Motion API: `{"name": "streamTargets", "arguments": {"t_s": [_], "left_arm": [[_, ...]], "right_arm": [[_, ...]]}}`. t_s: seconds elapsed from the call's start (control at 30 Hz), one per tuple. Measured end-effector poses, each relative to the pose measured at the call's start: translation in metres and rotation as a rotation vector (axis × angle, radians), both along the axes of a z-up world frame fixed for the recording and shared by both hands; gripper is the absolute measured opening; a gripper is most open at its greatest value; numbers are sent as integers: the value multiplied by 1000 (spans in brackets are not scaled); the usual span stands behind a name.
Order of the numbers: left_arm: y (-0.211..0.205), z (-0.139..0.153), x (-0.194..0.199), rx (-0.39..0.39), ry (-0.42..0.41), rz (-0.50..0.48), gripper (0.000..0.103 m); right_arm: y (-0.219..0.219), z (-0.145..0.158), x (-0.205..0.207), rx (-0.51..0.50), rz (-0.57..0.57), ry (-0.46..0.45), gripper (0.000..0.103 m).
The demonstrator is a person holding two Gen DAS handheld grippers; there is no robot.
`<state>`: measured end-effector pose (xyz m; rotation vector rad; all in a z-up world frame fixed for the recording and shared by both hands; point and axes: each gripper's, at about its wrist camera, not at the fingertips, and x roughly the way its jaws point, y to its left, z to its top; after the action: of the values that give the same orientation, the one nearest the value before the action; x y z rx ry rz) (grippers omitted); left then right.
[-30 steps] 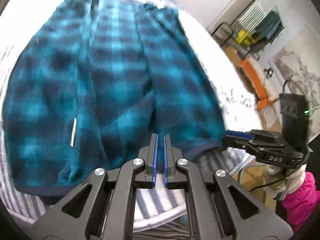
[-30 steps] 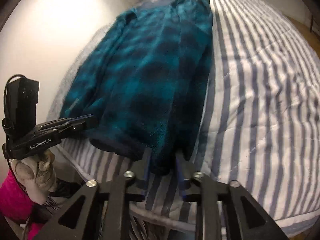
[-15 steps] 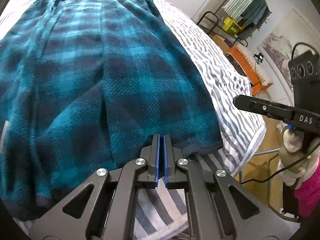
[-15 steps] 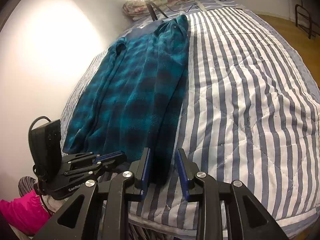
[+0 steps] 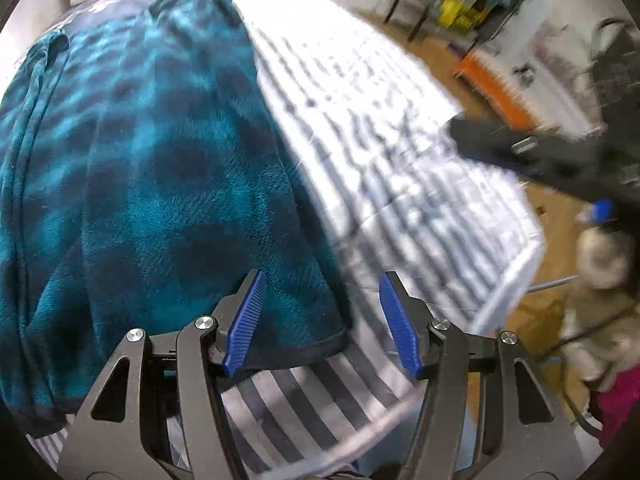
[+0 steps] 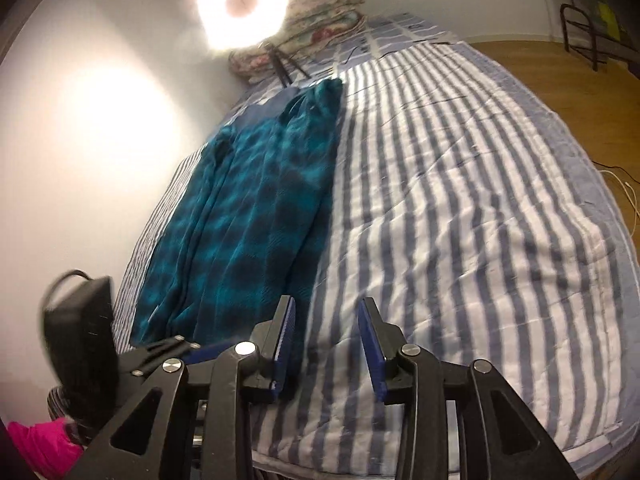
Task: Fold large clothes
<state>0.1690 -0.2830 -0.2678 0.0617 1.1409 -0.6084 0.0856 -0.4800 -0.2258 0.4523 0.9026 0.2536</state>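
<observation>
Plush teal plaid fleece garment (image 5: 160, 184) lies long on the striped quilt (image 6: 460, 220); left gripper (image 5: 322, 320) and right gripper (image 6: 326, 344) gape empty at its near hem.

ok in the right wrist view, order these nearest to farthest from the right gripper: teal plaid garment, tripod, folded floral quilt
1. teal plaid garment, left of the right gripper, its near hem by the left finger
2. tripod, beyond the garment's far end
3. folded floral quilt, behind the tripod at the wall

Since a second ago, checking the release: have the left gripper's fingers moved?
Yes. The left gripper has spread its fingers apart, straddling the teal garment's hem corner on the striped bedcover.
</observation>
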Motion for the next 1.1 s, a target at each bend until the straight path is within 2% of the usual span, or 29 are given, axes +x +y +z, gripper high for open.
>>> {"name": "streamTargets", "arguments": {"t_s": [0.1,0.17,0.2,0.23,0.27,0.33,0.43,0.53,0.63,0.7,0.87,0.93,0.97,1.0,1.03,1.1], "left_arm": [[-8,-4,3,42,-21,-11,58],[-7,-5,6,60,-39,2,22],[-3,-5,11,50,-32,12,17],[4,-6,14,8,-3,21,10],[12,-7,18,-34,29,35,8],[35,-2,25,-151,94,79,7],[70,15,26,-338,135,149,7],[91,24,25,-435,157,196,6],[95,30,25,-446,143,193,6],[95,32,23,-452,143,192,6],[99,35,21,-456,127,181,6],[102,34,20,-460,126,185,6],[102,34,20,-461,127,185,6],[104,32,20,-463,129,182,6],[105,30,20,-464,133,184,6],[108,27,20,-471,143,192,6]], "right_arm": [[-10,1,2,10,-16,-4,36],[-16,1,7,18,-27,-5,36],[-17,1,9,22,-29,-6,36],[-19,1,14,29,-32,-6,36],[-20,2,19,38,-31,-6,36],[-18,1,29,46,-23,-6,37],[-10,0,51,59,-4,-2,41],[-1,-5,79,97,10,7,47],[7,-11,114,147,19,24,49],[12,-18,140,199,18,39,54],[22,-37,195,281,-40,69,53],[27,-46,212,286,-60,91,51],[30,-50,220,288,-62,105,46],[32,-53,224,291,-60,113,31],[37,-55,230,292,-52,129,26],[48,-54,238,259,-49,143,7]]}}
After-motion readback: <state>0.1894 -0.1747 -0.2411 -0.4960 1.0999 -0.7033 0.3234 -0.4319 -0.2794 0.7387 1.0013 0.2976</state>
